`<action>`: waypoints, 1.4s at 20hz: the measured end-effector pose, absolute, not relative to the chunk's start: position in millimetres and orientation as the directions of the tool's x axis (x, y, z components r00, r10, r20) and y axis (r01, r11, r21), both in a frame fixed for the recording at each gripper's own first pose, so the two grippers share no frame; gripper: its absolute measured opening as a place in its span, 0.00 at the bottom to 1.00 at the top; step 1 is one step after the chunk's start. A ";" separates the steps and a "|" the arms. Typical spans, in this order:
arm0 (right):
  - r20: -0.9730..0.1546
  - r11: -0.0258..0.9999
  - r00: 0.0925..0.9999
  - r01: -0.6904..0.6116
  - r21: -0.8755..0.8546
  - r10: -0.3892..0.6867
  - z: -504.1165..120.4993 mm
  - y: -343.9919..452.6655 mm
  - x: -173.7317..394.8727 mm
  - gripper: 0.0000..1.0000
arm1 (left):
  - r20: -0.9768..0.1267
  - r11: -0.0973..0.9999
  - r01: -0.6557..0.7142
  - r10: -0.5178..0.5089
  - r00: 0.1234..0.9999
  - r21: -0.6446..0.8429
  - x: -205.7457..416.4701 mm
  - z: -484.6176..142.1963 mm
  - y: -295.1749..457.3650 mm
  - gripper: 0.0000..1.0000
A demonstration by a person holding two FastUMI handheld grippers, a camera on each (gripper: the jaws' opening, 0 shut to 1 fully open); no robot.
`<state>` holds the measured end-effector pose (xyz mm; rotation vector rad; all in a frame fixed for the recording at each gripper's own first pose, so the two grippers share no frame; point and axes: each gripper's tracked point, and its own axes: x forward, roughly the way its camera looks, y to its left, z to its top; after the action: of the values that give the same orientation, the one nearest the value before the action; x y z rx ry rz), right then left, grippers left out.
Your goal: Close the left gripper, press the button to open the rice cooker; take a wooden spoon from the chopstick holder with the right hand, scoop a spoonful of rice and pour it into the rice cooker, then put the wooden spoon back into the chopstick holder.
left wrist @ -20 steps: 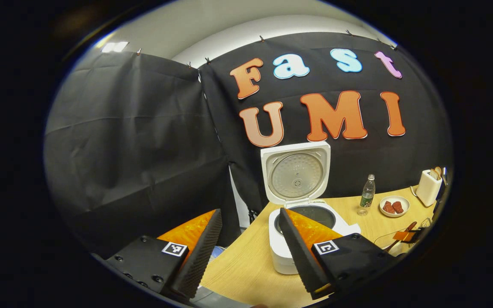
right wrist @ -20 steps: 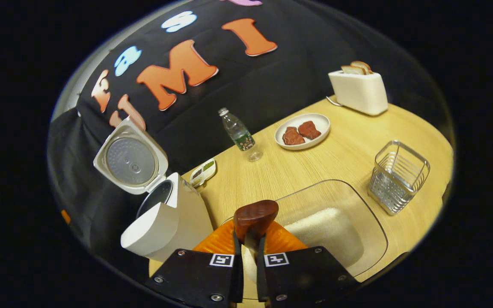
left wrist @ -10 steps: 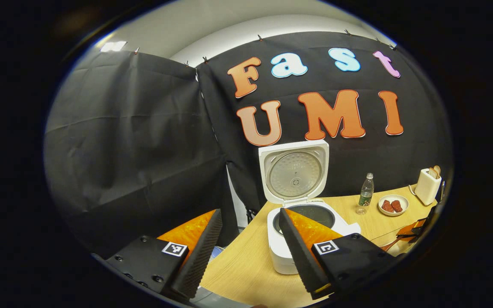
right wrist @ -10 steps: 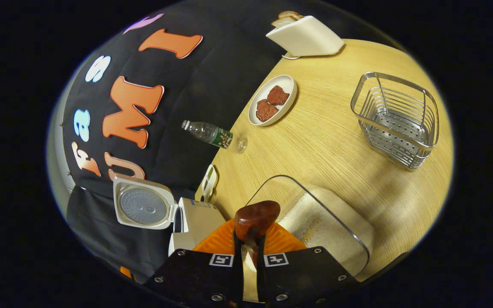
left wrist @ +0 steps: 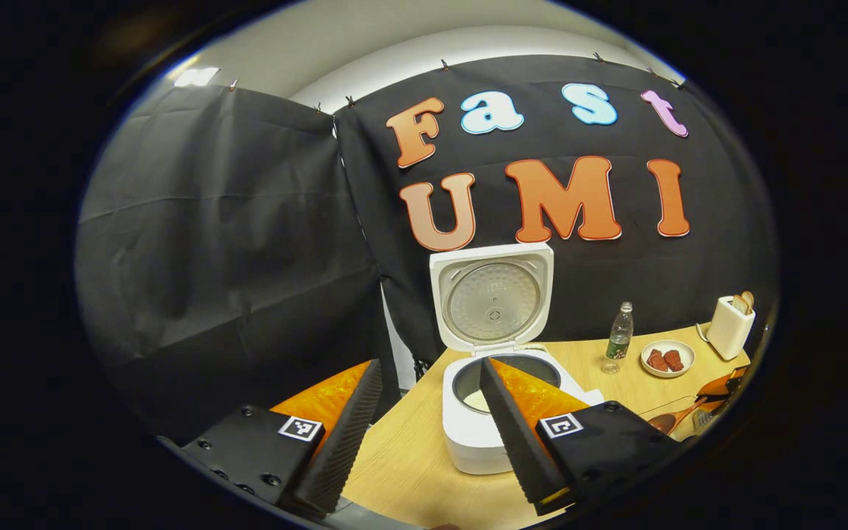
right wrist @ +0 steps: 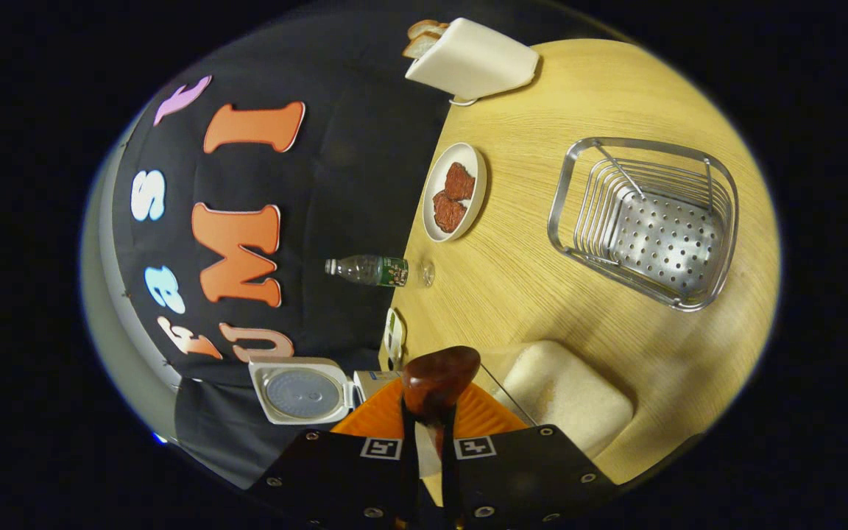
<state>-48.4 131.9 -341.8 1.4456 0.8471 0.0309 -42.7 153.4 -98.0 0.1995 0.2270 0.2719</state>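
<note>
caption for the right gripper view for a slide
Right gripper shut on the wooden spoon, above the rice container and wire chopstick holder.

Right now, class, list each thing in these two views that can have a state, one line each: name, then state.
White rice cooker: lid up, some rice in its pot.
Dark wooden spoon: clamped in the right gripper.
Left gripper: open, holding nothing.
Steel-wire chopstick holder: empty.
Clear plastic bottle: capped, standing.
Cream toaster: bread slices in its slots.
</note>
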 end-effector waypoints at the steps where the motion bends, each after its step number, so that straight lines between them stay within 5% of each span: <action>1: -0.469 0.136 0.728 0.468 0.873 0.501 -336.6 130.5 -45.9 0.11 | -0.195 0.945 -0.241 0.285 0.939 0.220 -43.3 -99.5 151.0 0.92; 7: -0.353 -0.089 0.768 0.466 0.880 0.534 -294.0 132.6 -22.6 0.11 | -0.177 0.949 -0.242 0.279 0.944 0.203 -41.9 -95.8 148.0 0.92; 12: -0.289 -0.122 0.767 0.428 0.895 0.572 -251.6 165.8 0.5 0.11 | -0.146 0.949 -0.261 0.288 0.946 0.178 -46.1 -84.9 158.3 0.86; 13: -0.269 -0.128 0.767 0.413 0.902 0.582 -239.1 174.1 7.5 0.12 | -0.137 0.949 -0.261 0.287 0.948 0.178 -48.2 -81.9 159.4 0.87; 14: -0.249 -0.135 0.767 0.398 0.907 0.591 -226.2 182.3 15.1 0.12 | -0.123 0.951 -0.255 0.277 0.953 0.173 -47.4 -78.3 157.2 0.98; 28: -0.240 0.051 0.664 0.291 0.955 0.708 -161.9 348.3 96.9 0.11 | -0.085 0.915 -0.362 0.381 0.921 0.179 -65.8 -67.7 230.2 0.97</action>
<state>96.9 348.3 -161.9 1.5352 0.8591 0.3855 -65.8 230.2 -67.7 0.1619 0.1197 0.3835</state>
